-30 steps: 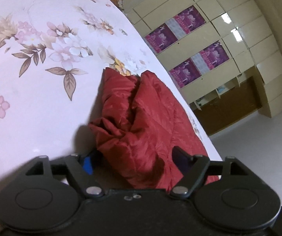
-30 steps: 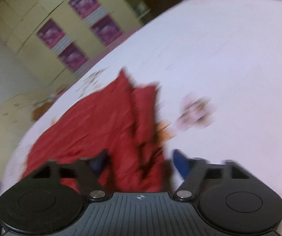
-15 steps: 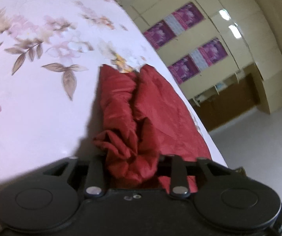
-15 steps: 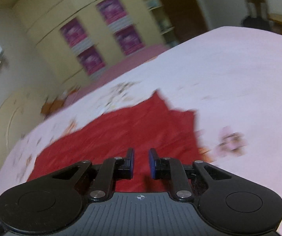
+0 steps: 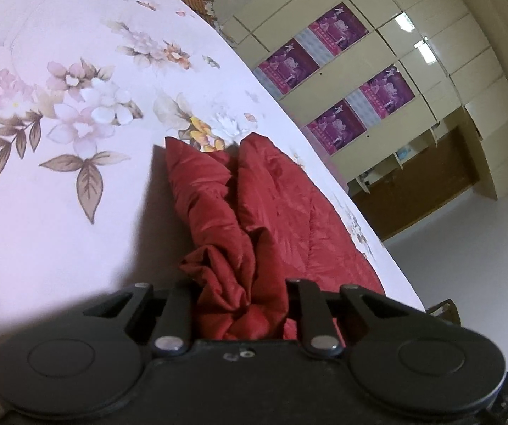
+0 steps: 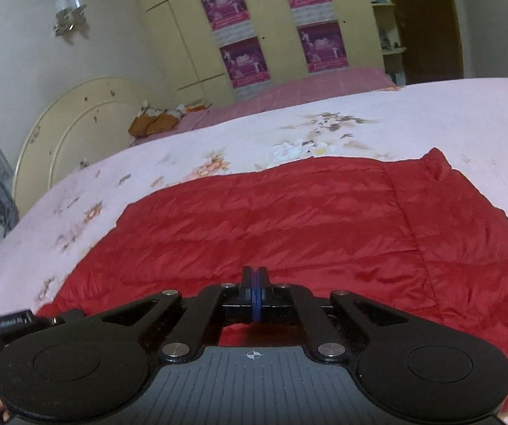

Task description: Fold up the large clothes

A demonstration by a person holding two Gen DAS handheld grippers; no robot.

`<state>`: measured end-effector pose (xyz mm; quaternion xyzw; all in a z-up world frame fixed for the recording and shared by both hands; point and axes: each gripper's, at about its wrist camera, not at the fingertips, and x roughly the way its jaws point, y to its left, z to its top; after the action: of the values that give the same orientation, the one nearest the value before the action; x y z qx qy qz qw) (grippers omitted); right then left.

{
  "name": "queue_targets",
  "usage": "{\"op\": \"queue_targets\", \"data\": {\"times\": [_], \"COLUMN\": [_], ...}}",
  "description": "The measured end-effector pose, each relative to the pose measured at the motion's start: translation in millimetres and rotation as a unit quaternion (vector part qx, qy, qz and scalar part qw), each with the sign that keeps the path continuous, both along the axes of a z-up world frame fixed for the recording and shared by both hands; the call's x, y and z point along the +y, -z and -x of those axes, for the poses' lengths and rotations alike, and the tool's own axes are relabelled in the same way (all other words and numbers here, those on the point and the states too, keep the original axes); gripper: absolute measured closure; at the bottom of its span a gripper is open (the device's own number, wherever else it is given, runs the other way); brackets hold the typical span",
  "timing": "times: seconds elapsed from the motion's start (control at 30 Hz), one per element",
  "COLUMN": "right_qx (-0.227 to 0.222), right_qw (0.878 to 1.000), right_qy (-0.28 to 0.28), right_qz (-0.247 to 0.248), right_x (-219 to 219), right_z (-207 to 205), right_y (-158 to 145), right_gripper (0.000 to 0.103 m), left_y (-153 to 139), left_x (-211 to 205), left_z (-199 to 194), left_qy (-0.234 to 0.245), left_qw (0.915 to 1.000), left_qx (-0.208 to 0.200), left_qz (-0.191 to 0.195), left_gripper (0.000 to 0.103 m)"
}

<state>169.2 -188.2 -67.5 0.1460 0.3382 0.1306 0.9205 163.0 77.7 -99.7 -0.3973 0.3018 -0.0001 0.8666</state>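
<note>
Floral bedspread (image 5: 59, 212), red quilted jacket (image 6: 289, 212) spread flat, left gripper (image 5: 241, 301) jaws clamping bunched jacket, right gripper (image 6: 254, 283) jaws clenched empty

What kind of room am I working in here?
Most likely a home bedroom. The red quilted jacket lies on a bed with a pale floral bedspread, a cream rounded headboard stands at one end, and cream wardrobe doors with purple posters fill the far wall.
</note>
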Motion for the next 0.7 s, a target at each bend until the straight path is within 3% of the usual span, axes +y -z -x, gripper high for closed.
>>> {"op": "queue_targets", "data": {"times": [0.2, 0.37, 0.57, 0.7], "right_qx": [0.042, 0.061, 0.061, 0.07], "right_qw": [0.999, 0.996, 0.992, 0.984], "right_qy": [-0.014, -0.025, -0.047, -0.041], "right_qz": [0.003, -0.056, -0.102, -0.159], "right_x": [5.4, -11.5, -29.4, -55.9], "right_z": [-4.6, -17.1, -25.8, -27.9], "right_y": [32.4, 55.5, 69.2, 63.9], "right_gripper": [0.103, 0.103, 0.103, 0.103], "left_y": [-30.1, -70.4, -120.5, -129.7], "left_x": [-19.4, -58.8, -142.5, -209.7], "left_z": [2.5, 9.1, 6.3, -3.9], "left_qy": [0.006, 0.025, 0.113, 0.18], "left_qw": [0.9985, 0.9914, 0.9695, 0.9536], "left_qx": [-0.024, -0.072, -0.142, -0.14], "left_qz": [-0.049, -0.107, -0.164, -0.197], "left_gripper": [0.087, 0.087, 0.087, 0.087]}}
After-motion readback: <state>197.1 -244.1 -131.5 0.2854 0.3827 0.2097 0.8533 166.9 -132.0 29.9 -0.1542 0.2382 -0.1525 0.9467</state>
